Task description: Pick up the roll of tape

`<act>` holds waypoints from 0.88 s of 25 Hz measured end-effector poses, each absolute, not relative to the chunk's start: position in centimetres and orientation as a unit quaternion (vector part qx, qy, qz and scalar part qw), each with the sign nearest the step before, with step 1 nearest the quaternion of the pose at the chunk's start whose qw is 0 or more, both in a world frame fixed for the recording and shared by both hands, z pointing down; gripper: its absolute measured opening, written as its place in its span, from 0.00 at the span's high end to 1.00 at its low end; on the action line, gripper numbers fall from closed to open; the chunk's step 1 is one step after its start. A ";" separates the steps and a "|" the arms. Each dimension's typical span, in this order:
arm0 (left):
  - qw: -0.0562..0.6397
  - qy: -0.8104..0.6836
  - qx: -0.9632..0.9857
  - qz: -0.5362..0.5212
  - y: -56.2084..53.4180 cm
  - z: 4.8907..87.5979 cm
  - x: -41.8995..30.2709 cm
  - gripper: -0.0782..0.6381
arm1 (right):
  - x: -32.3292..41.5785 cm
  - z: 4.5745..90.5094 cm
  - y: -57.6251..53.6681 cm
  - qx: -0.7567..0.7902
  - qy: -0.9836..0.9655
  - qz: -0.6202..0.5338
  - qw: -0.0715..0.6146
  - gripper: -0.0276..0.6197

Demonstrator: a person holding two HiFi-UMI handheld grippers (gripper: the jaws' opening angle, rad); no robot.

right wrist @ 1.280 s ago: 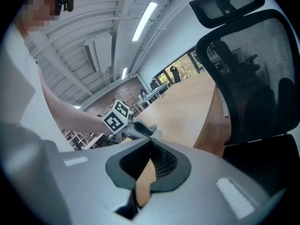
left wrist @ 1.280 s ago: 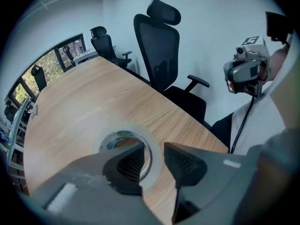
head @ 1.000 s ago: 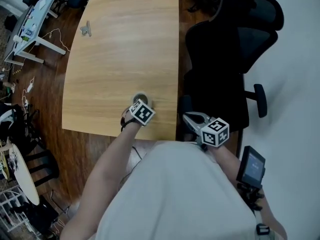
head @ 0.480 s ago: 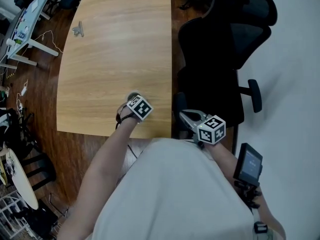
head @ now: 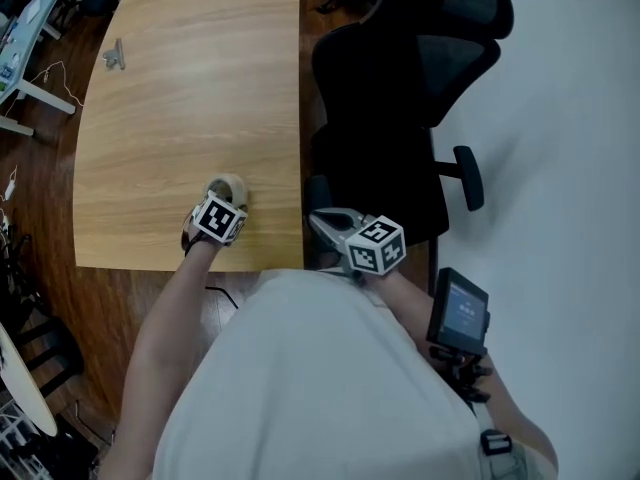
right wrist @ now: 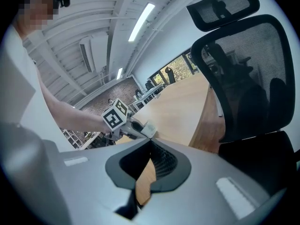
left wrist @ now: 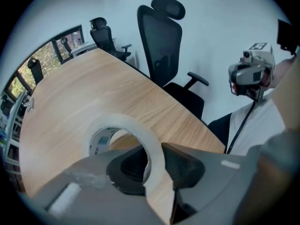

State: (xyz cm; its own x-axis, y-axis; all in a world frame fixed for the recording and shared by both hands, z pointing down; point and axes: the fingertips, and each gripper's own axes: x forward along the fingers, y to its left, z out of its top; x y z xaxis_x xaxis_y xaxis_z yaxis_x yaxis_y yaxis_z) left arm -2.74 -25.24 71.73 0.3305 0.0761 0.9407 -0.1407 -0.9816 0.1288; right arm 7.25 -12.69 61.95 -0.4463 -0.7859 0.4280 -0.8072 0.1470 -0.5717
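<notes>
Left gripper view: left gripper (left wrist: pixel 152 162) fingers (left wrist: pixel 180 165) closing on the roll of tape (left wrist: pixel 117 121) near the surface (left wrist: pixel 93 83) edge; lift not yet done. Right gripper (right wrist: pixel 150 161) fingers clenched, empty.

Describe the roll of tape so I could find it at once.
Find the wooden table beside the black office chair and go to the edge where the person stands, near the chair-side corner. There the left gripper is closing its jaws on one wall of the roll of tape. It is a pale, translucent ring with a printed core, the only round thing there.
</notes>
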 end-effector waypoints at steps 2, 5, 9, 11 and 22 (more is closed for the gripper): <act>0.113 -0.026 0.828 0.549 -24.8 70.7 -2.7 0.75 | 6.9 61.8 -12.6 0.521 -0.760 0.388 0.021 0.95; 0.134 -0.038 0.848 0.511 -24.1 69.7 -3.1 0.76 | 6.3 61.3 -12.7 0.511 -0.768 0.385 0.031 0.95; 0.173 -0.064 0.880 0.437 -23.4 68.3 -3.4 0.76 | 5.7 60.9 -13.1 0.496 -0.781 0.378 0.038 0.95; 0.179 -0.078 0.892 0.409 -23.0 67.4 -3.5 0.76 | 5.6 60.8 -13.3 0.488 -0.788 0.374 0.041 0.95; 0.221 -0.159 0.937 0.217 -19.3 61.3 -3.6 0.75 | 6.4 58.5 -14.5 0.433 -0.844 0.314 0.038 0.95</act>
